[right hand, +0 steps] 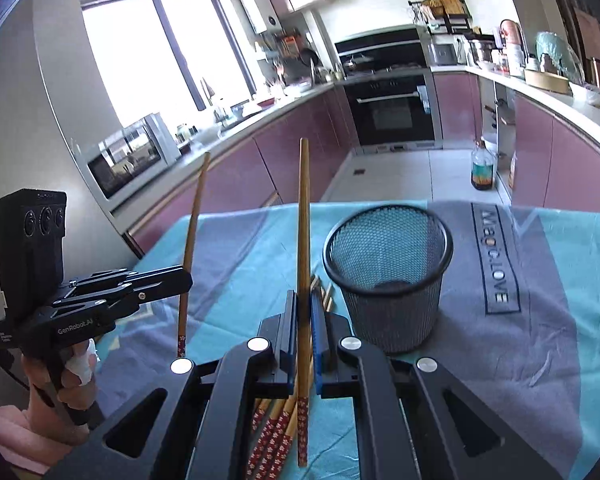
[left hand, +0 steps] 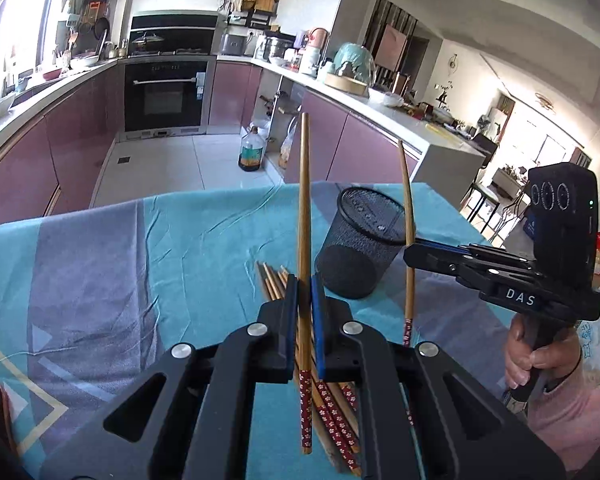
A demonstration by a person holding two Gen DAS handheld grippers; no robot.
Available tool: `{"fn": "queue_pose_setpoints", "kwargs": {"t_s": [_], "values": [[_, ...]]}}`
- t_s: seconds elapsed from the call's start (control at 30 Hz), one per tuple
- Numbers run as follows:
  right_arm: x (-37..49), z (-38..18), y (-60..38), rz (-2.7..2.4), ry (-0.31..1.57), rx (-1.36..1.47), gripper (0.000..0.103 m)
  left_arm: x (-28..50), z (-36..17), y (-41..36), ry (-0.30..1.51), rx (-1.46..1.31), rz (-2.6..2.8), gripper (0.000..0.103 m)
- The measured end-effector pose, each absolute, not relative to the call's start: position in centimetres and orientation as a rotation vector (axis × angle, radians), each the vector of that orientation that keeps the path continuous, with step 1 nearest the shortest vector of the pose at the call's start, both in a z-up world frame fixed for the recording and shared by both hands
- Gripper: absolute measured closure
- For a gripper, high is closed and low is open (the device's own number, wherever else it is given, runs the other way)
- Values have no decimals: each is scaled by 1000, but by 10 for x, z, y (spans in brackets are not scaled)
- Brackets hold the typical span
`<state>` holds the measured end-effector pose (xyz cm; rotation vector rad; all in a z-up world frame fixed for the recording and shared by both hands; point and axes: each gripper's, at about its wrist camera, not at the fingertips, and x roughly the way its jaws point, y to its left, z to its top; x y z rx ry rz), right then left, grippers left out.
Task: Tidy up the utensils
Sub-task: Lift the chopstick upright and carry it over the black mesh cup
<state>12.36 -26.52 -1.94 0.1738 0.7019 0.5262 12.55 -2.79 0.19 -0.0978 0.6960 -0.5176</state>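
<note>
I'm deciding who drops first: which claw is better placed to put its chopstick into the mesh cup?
Right, probably. The right claw holds its chopstick upright right beside the mesh cup. The left claw grips its chopstick farther off, over the loose chopsticks.

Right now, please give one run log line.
left gripper: shut on chopstick | right gripper: shut on chopstick | mesh cup: empty

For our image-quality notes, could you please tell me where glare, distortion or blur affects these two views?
Left wrist view: window at far left blown out, counters bowed by the fisheye, mesh cup and held chopstick sharp. Right wrist view: large window overexposed, ceiling glare, edges curved and dark; cup crisp.
</note>
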Motion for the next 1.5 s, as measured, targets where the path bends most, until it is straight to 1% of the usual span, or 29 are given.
{"fn": "queue_pose_setpoints", "kwargs": {"t_s": [0.2, 0.37, 0.6, 0.83, 0.97, 1.2, 1.33, 1.5], "values": [[122, 4, -274, 543, 623, 186, 98, 120, 44, -24, 614, -154, -561, 96], [126, 32, -289, 541, 552, 179, 98, 127, 76, -35, 557, -181, -579, 96], [133, 64, -301, 511, 471, 150, 98, 144, 115, -72, 464, -203, -595, 96], [152, 74, -315, 470, 440, 136, 98, 168, 131, -114, 398, -198, -584, 96], [169, 68, -317, 451, 464, 125, 98, 185, 126, -139, 391, -195, -569, 96], [196, 39, -309, 445, 592, 98, 98, 215, 83, -173, 470, -161, -514, 96], [208, 24, -302, 437, 666, 77, 98, 229, 49, -176, 525, -146, -503, 96], [220, 10, -296, 426, 726, 60, 97, 239, 27, -179, 574, -122, -500, 95]]}}
